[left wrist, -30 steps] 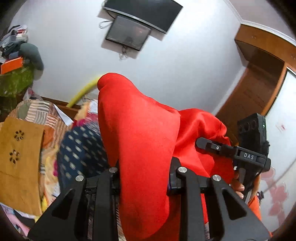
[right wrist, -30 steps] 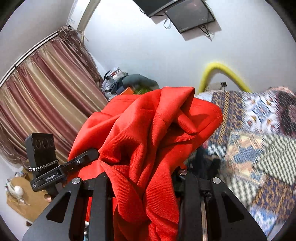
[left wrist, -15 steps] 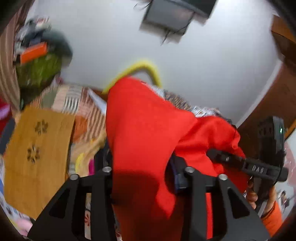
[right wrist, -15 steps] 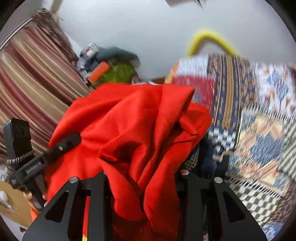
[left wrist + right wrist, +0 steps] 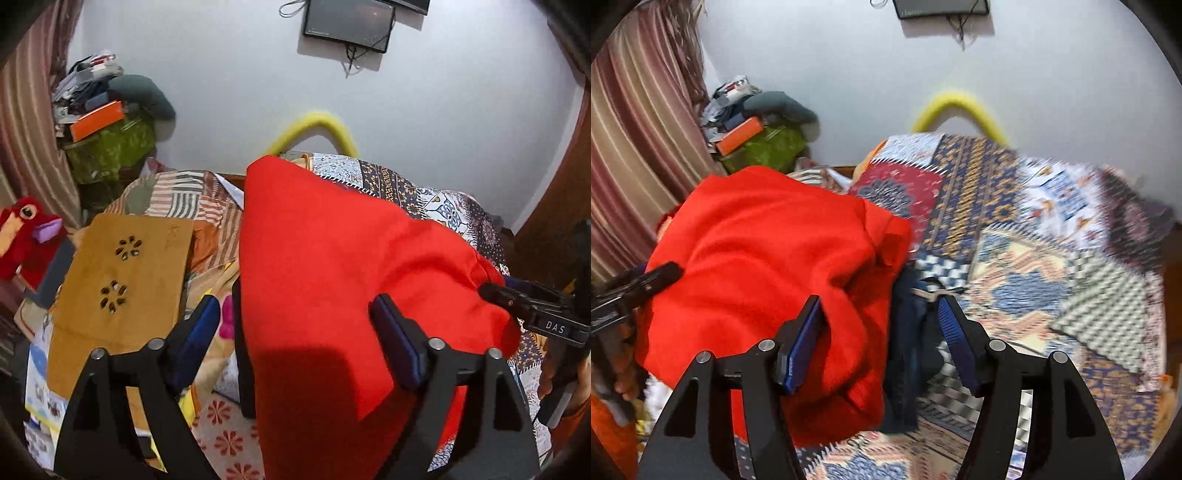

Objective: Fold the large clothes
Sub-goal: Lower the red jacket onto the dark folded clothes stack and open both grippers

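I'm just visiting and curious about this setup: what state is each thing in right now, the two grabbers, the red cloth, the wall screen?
left gripper: open, jaws just widened; red cloth between them, not pinched.
right gripper: open, jaws just widened; cloth against its left pad only.
red garment: bunched, unfolded, slumped on the bed.
patchwork bedspread: spread over the bed.
wall screen: dark, apparently off.
curtain: drawn.
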A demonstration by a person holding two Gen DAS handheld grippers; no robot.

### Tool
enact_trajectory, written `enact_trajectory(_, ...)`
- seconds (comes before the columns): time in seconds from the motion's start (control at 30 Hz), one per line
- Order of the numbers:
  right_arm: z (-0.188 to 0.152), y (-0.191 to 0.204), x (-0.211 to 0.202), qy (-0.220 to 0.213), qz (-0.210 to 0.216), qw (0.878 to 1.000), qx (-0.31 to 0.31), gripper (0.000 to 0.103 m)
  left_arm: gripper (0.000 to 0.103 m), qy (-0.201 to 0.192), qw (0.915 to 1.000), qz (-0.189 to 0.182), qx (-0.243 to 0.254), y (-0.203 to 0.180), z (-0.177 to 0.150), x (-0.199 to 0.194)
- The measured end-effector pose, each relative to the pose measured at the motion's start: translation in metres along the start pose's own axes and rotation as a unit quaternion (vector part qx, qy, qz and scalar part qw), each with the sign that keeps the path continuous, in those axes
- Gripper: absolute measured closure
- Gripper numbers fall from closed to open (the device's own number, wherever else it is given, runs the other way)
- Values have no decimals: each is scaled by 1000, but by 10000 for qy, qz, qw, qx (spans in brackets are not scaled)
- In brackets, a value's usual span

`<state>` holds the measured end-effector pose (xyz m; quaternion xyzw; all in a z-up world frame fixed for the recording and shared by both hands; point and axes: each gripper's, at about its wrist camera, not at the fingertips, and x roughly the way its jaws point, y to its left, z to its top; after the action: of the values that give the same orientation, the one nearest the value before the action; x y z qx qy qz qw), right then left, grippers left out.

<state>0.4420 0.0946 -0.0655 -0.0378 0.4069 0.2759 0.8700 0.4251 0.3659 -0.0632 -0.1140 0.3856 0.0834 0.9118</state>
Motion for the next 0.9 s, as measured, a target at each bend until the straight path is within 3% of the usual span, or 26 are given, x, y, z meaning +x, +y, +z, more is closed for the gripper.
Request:
enact_trajectory(0.07,4,10,-8,-110,141,9998,-59,42,12,53,9997,-223,-60,1,-6,-8)
enact_trajectory(0.13,4,21,-14,-110,325,9994,-107,34,11,57,9996,-270,-81,1,-12,-16)
enact_trajectory(0.17,4,25,-10,-81,377,9992,-140,29,10,64,9997,-226,-65,0,-13,-17)
enact_trajectory(0.23,-1,31,-1,64,391,9989,-255,28,8,100,9999,-77,48,-3,-19,-19)
enact_trajectory(0.37,-24,27,16,527,64,9979,-370,28,8,210,9998,-37,68,-4,-31,-24)
enact_trajectory(0.5,-43,9,3,664,31,9977,-138,28,8,215,9989,281,323,-10,-49,-40)
enact_trajectory(0.73,-47,18,-70,27,-13,9994,-337,28,8,-126,9952,603,766,-30,-74,-86)
enact_trajectory(0.9,-50,40,-138,-674,218,9963,-486,28,8,-672,9927,589,809,-48,-78,-143)
